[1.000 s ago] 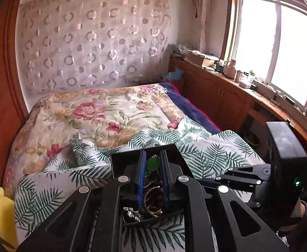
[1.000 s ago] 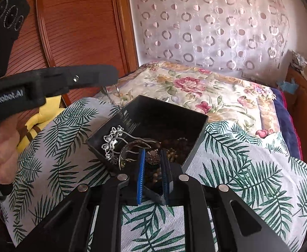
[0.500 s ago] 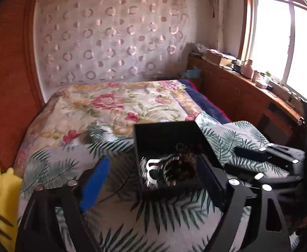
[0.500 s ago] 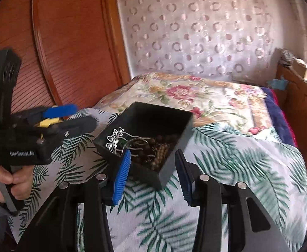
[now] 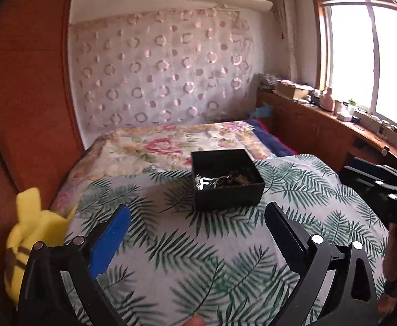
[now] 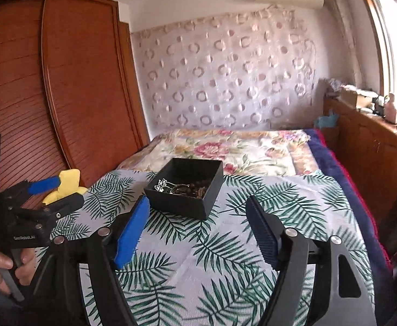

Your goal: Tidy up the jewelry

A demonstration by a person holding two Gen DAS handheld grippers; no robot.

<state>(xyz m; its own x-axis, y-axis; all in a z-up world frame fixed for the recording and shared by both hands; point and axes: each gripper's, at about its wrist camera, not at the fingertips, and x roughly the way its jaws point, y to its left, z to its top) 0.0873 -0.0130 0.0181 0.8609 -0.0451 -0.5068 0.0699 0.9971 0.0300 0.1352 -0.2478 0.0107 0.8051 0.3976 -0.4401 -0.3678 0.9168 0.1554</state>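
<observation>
Your left gripper (image 5: 195,226) and right gripper (image 6: 195,229) had just been opening, nothing between them, both short of the black rectangular jewelry box (image 5: 226,179).

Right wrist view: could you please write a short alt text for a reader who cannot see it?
An open black rectangular box holding silver and beaded jewelry sits on a palm-leaf printed bedspread. The right gripper, fingers open and empty, points at it from nearby.
</observation>
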